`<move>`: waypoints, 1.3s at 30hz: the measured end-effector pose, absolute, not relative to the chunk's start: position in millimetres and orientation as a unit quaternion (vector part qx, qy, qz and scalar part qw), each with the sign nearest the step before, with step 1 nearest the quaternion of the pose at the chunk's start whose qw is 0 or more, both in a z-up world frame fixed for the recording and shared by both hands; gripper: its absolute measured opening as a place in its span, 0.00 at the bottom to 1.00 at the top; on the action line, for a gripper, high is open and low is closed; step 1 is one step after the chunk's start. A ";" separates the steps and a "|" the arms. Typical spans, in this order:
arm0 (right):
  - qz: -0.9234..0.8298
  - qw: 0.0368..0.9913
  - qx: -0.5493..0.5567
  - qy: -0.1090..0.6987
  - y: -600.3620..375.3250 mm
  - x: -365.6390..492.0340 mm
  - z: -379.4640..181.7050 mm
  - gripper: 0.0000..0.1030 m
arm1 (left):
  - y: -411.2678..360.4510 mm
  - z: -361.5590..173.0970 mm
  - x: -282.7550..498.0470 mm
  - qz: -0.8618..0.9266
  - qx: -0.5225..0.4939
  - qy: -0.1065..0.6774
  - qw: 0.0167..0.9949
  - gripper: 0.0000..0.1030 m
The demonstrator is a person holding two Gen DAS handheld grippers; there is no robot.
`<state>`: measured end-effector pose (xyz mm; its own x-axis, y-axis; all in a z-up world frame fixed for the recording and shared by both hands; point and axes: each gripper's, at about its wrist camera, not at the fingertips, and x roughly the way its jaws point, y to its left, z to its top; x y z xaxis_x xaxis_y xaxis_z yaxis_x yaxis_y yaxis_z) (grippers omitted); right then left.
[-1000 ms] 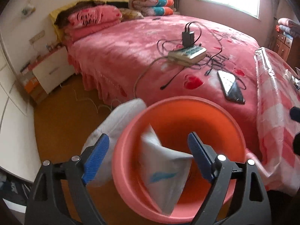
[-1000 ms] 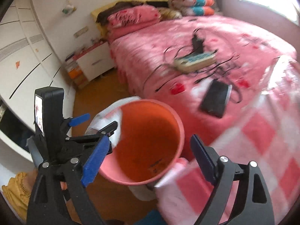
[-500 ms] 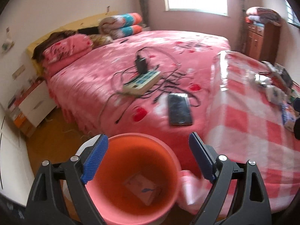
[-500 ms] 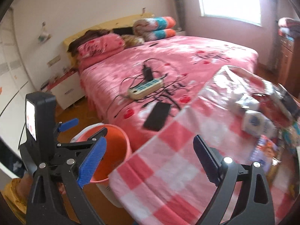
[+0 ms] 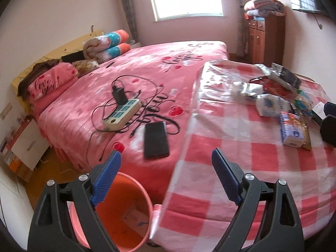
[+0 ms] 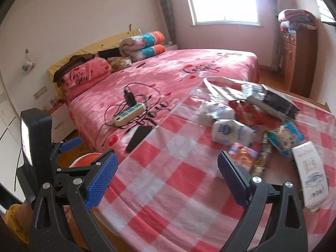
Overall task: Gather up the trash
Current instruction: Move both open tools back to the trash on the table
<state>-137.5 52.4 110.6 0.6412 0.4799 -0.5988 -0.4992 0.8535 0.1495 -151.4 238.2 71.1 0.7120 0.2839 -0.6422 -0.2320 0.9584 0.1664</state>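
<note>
Left hand-held gripper [image 5: 166, 178]: jaws apart, empty – over orange bin [image 5: 126, 214] rim
Right hand-held gripper [image 6: 168, 178]: just widened, empty
Trash [image 6: 231, 134]: wrappers/pkts piled on checked surface [image 6: 168, 180], far right side

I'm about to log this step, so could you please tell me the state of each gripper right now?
Left gripper: open, holding nothing.
Right gripper: open, jaws just widened, nothing between them.

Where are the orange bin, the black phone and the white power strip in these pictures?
orange bin [image 5: 126, 216], left wrist view, on its inner wall.
black phone [image 5: 156, 139], left wrist view, on the middle of its screen.
white power strip [image 6: 129, 114], right wrist view, on its top face.
</note>
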 end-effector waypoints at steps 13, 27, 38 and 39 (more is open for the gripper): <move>0.233 0.917 0.003 0.324 -4.9 -137.9 107.3 0.92 | 183.7 76.3 -136.9 0.103 0.077 0.352 0.927 0.86; 0.186 0.923 0.014 0.335 -61.7 -128.9 92.8 0.92 | 136.5 63.9 -118.0 0.076 0.111 0.366 0.921 0.86; 0.130 0.926 0.005 0.354 -114.0 -102.5 82.3 0.92 | 109.7 55.4 -99.9 0.002 0.119 0.384 0.916 0.86; 0.122 0.926 0.002 0.358 -119.5 -97.9 80.6 0.92 | 107.8 54.8 -96.9 -0.013 0.114 0.388 0.915 0.86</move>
